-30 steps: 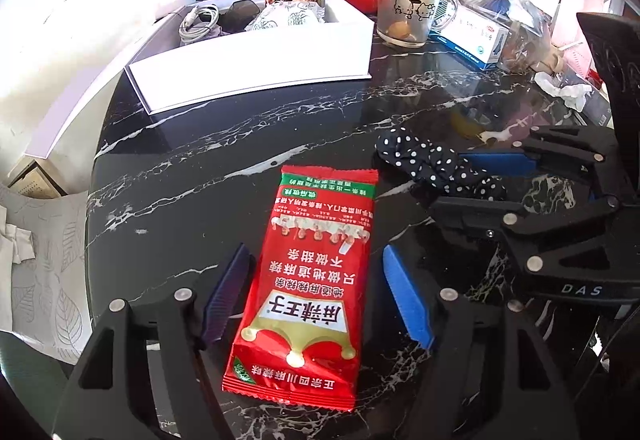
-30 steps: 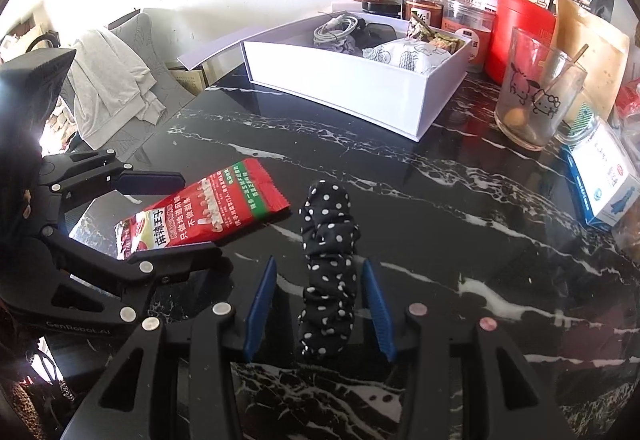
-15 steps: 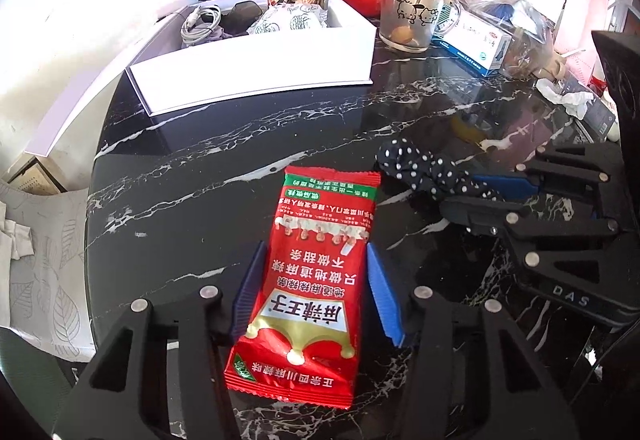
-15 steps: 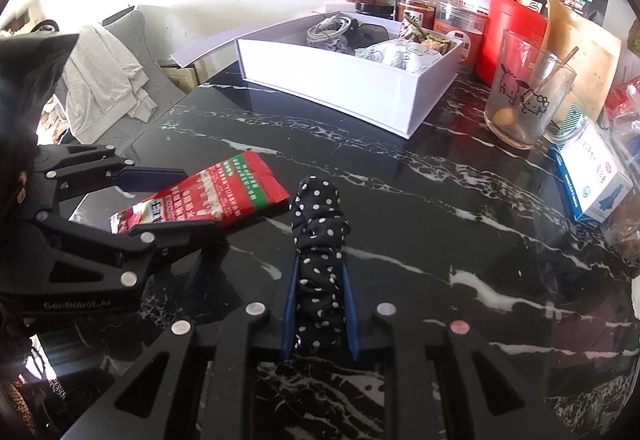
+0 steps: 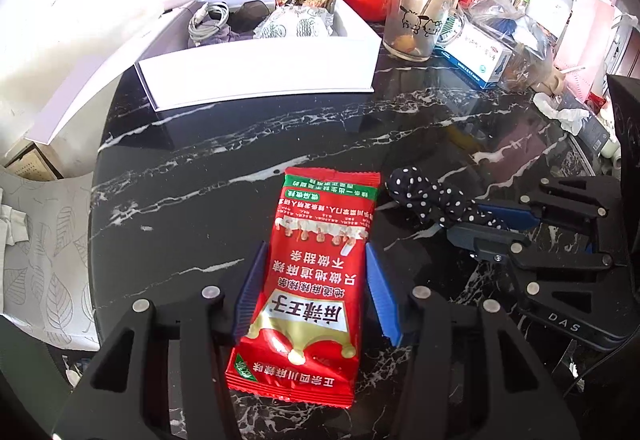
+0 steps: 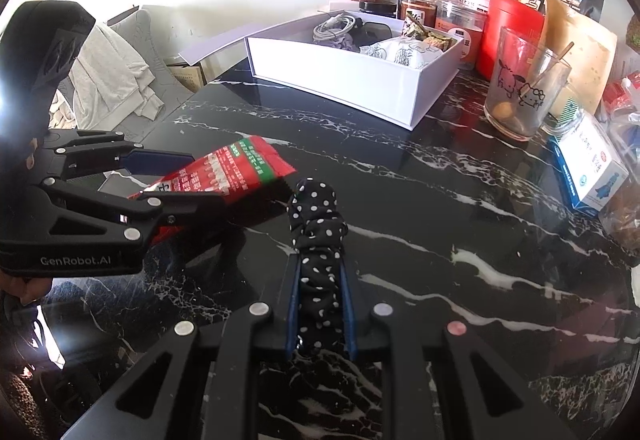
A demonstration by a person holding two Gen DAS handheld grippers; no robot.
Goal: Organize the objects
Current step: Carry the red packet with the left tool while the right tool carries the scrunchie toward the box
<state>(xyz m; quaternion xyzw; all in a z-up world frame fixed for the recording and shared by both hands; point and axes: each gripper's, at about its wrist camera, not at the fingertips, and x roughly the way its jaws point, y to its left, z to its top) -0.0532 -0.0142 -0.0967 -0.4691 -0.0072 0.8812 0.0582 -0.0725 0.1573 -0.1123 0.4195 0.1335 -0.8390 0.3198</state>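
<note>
On the surface [image 5: 280, 128], our left gripper [image 5: 316, 292] pinches the packet [image 5: 316, 272], right gripper [image 6: 320, 304] clamps the scrunchie [image 6: 318, 236], jaws nearly shut, likely bound for the box [image 6: 360, 80].

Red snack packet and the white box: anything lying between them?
Nothing: between the red snack packet and the white box there is only bare black marble tabletop, clearest in the left wrist view.

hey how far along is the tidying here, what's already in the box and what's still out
Already in the white box: a coiled cable, something dark and some wrapped snacks. In hand: the left gripper is shut on the red snack packet, the right gripper on the polka-dot scrunchie. Neither is boxed yet; both sit over the marble table.
</note>
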